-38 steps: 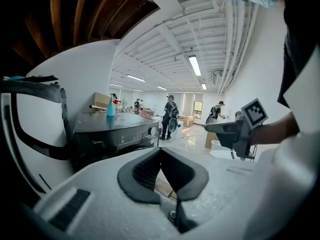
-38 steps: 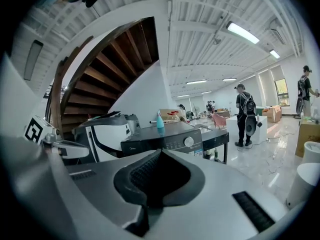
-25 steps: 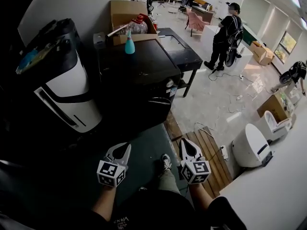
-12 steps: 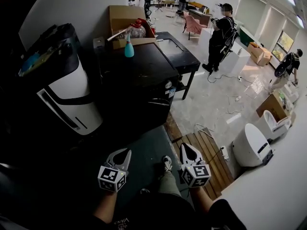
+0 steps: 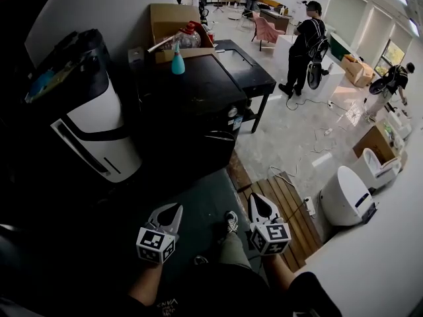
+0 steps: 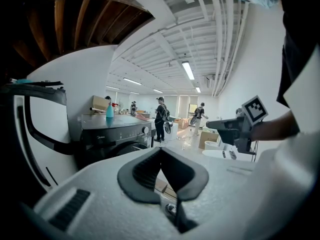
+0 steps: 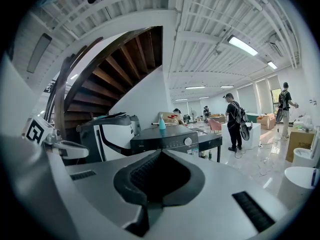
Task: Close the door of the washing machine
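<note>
Left tool (image 5: 174, 209): low in head view, held out in front of the body, jaws pressed together tip to tip, nothing between them. Same closed, empty condition in left gripper view.

Right tool (image 5: 255, 198): alongside the left, roughly level with it, jaws likewise fully together and empty.

Both tools aimed toward dark front-loading washing machine (image 5: 192, 104), well apart from it, no contact.

Washing machine: ahead of the tools, backed against the white wall, between white-and-black upright appliance (image 5: 92, 127) on its left and black tabletop (image 5: 248, 68) just beside its far right corner. Round front door (image 5: 218, 145) facing the tools, dark against dark casing; open or latched not determinable from any view.

Teal spray bottle (image 5: 178, 61): upright on the machine's top, near the rear edge. Brown cardboard box (image 5: 173, 18) directly behind it.

Floor: dark green mat (image 5: 198, 200) beneath the tools, slatted wooden platform (image 5: 285, 207) just beside the mat on the right, white rounded appliance (image 5: 345, 200) farther right on pale tiles.

Several persons standing deeper in the room, nearest one in dark clothing (image 5: 309, 41).
</note>
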